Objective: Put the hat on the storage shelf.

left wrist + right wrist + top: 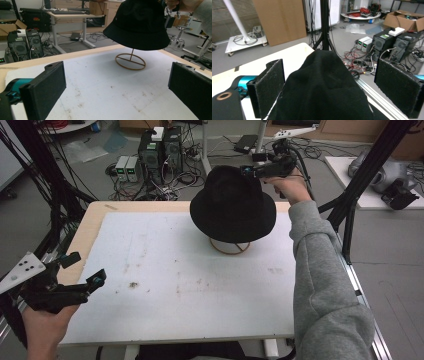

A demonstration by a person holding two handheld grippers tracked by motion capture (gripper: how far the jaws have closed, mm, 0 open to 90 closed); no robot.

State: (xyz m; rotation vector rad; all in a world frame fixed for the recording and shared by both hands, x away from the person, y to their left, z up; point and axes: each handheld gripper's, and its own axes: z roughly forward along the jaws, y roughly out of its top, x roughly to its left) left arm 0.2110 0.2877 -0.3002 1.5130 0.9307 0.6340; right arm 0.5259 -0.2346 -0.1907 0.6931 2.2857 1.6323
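right gripper [248, 170] spread wide at crown of black hat [233, 205], pads clear.

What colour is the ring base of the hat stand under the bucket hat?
Light wooden tan ring base, clearest in the left gripper view.

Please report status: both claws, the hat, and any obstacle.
Left claw open, low over table. Right claw open astride black hat. Hat on wooden stand. No obstacle seen.

A grey floor [395, 255] surrounds the table [95, 215], whose wooden far edge borders a white surface. Beyond that far edge, black computer towers [160, 150] stand amid tangled cables [185, 177]. A desk [72, 15], cardboard boxes [404, 18] and a brown board [279, 20] stand farther off.
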